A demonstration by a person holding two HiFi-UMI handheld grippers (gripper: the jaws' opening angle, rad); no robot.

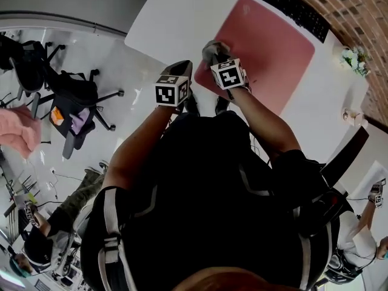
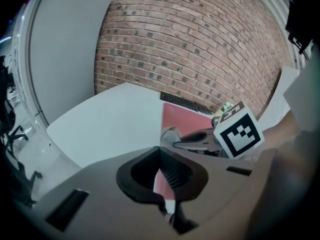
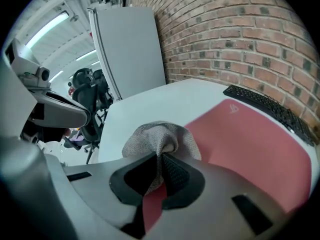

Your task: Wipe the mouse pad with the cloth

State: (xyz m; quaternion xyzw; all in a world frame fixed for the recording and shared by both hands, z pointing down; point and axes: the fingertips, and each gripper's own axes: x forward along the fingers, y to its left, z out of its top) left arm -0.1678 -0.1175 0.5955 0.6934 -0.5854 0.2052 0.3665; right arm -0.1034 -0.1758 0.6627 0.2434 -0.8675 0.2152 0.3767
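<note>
Two tongs hang close together by the pad, and only one of them carries anything. Our right tongs are clamped on a fold of the grey cloth. The cloth bulges out ahead of the jaws as a bunched lump at the pad's near left edge, partly over the pink surface and partly over the white worktop beside it. We cannot tell whether the lump presses on the pad or hangs just above it. Our left tongs are drawn in to a thin slit with nothing between the jaws. They sit just off the pad's near left side, beside the right pair, touching neither pad nor cloth.

Several things could go wrong from here, we judge. The grip takes only a small pinch of cloth, so drag against the pad could pull the fold out mid-stroke. Nothing pins the pad, so a firm push away from us could slide it or ruck it up against the keyboard along the pad's far edge. With the cloth balled up, each pass would clean only a narrow strip, and bands across the pad's far right part could go unwiped. If we tilt too steeply, the jaw tips rather than the cloth could scrape the pad.
</note>
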